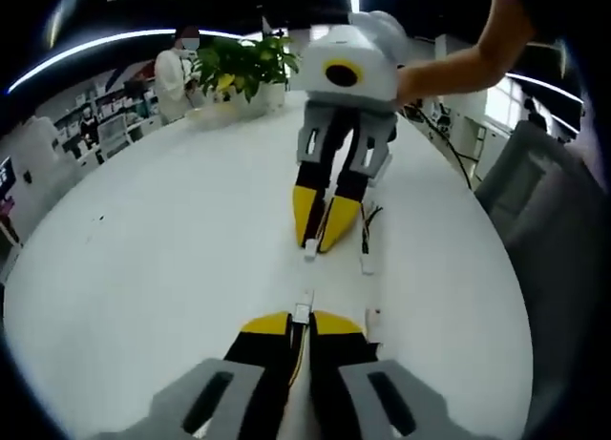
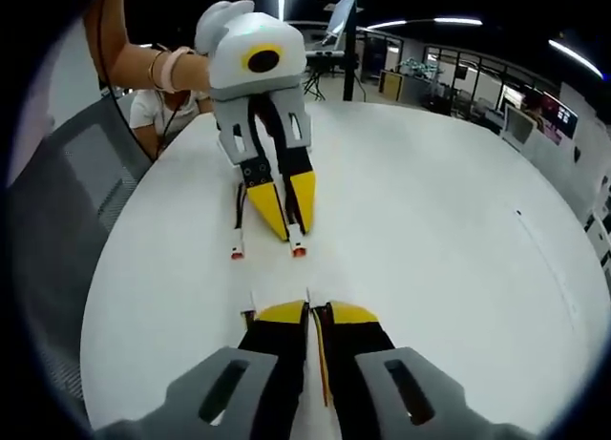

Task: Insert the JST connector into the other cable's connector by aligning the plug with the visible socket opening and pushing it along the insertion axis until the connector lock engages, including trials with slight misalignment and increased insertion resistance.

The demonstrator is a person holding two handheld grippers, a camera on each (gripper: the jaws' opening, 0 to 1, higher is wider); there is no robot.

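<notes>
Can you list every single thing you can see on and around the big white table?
table: one, white, round, under everything.
connectors: two in each view; white ones in the left gripper view, red-tipped ones in the right gripper view, each on a thin cable, one held by each tool and a loose one beside it.
plant: one, green, far table edge.
chair: one, grey, beside the table.
person's hand: one, holding the left tool.
left tool: yellow tips, shut on a connector.
right tool: yellow tips, shut on a connector.
</notes>
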